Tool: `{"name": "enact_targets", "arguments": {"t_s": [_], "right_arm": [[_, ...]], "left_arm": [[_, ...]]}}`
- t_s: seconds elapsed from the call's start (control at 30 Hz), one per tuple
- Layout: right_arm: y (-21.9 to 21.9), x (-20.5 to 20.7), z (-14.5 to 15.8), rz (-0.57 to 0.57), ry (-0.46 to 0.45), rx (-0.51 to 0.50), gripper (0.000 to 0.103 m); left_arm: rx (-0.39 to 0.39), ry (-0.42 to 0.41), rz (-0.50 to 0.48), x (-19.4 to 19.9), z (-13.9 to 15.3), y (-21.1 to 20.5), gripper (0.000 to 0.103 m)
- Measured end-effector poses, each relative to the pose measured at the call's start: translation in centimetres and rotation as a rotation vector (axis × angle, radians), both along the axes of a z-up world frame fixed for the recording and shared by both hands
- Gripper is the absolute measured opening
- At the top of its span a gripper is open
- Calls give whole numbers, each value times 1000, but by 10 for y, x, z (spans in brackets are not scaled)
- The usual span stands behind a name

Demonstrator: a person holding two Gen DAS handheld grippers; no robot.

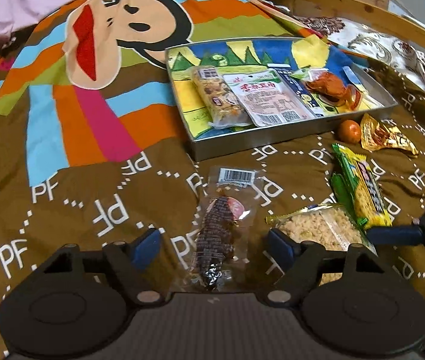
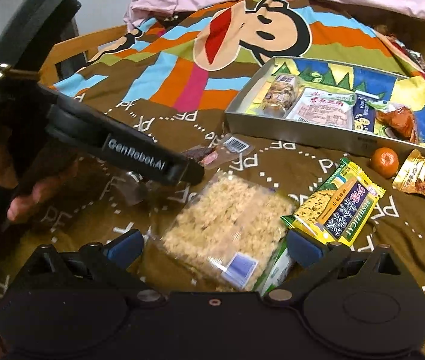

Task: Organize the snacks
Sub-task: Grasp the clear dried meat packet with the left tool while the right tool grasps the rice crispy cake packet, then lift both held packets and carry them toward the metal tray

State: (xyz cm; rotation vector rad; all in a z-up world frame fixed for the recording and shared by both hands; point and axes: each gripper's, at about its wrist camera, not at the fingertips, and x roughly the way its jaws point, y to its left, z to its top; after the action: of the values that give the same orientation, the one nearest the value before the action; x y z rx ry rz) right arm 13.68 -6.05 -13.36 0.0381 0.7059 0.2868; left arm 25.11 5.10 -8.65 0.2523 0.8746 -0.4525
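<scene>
On cartoon bedspread [image 1: 62,165] (monkey print), metal tray [image 1: 287,133], possibly wooden bedframe [image 1: 371,9].

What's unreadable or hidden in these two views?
- Dark snack pouch: near end hidden behind the left tool; in the right wrist view the left tool's body covers most of it.
- Rice cracker pack: near edge hidden by the right tool.
- Tin tray: right end cut off by the frame.
</scene>
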Motion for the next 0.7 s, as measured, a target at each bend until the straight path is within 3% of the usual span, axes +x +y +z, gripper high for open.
{"name": "enact_targets", "arguments": {"t_s": [0.27, 0.33, 0.43, 0.57, 0.7], "right_arm": [[15, 4, -6, 45, -34, -113, 99], [16, 3, -6, 50, -31, -127, 91], [12, 2, -5, 50, -26, -114, 88], [10, -4, -2, 63, -23, -114, 85], [4, -10, 4, 118, 2, -118, 85]], "left_arm": [[-9, -5, -9, 7, -8, -3, 75], [-2, 8, -4, 9, -11, -3, 66], [-48, 45, 16, 11, -10, 5, 52], [-97, 82, 45, 11, -8, 15, 51], [-90, 121, 65, 5, -3, 18, 51]]}}
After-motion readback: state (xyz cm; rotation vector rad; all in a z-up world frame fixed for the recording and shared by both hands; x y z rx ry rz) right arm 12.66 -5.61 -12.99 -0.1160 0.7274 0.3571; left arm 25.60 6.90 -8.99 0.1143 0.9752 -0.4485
